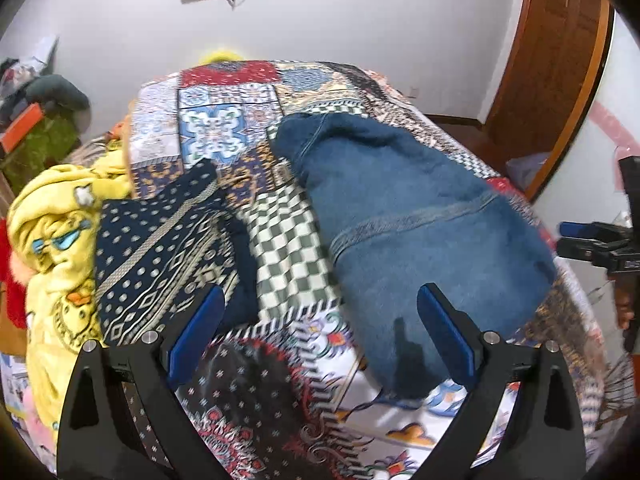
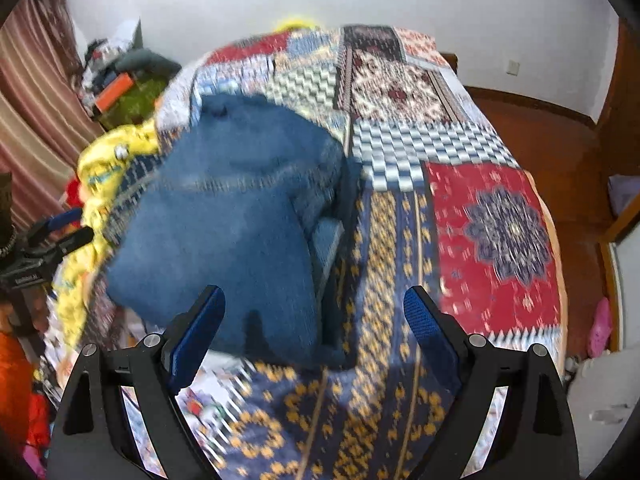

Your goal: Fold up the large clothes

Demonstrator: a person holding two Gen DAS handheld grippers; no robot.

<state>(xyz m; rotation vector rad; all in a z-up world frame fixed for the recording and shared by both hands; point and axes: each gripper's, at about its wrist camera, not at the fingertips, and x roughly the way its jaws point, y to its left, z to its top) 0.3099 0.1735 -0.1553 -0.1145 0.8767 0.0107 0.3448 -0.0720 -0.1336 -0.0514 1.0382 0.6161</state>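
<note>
A folded blue denim garment (image 1: 404, 216) lies on the patchwork bedspread (image 1: 288, 248); in the right wrist view the same denim garment (image 2: 224, 232) sits left of centre. My left gripper (image 1: 320, 308) hovers above the bed with its blue pads wide apart and nothing between them; the denim's near edge is just ahead of its right finger. My right gripper (image 2: 314, 304) is open too, held over the denim's near right corner without touching it. That view is blurred by motion. The other gripper (image 1: 592, 240) shows at the right edge of the left wrist view.
A folded dark blue patterned garment (image 1: 160, 248) lies left of the denim. A yellow cartoon blanket (image 1: 60, 248) is heaped at the bed's left edge. Clutter (image 2: 120, 80) stands by the curtain. A wooden door (image 1: 552, 64) and brown floor (image 2: 552, 136) are to the right.
</note>
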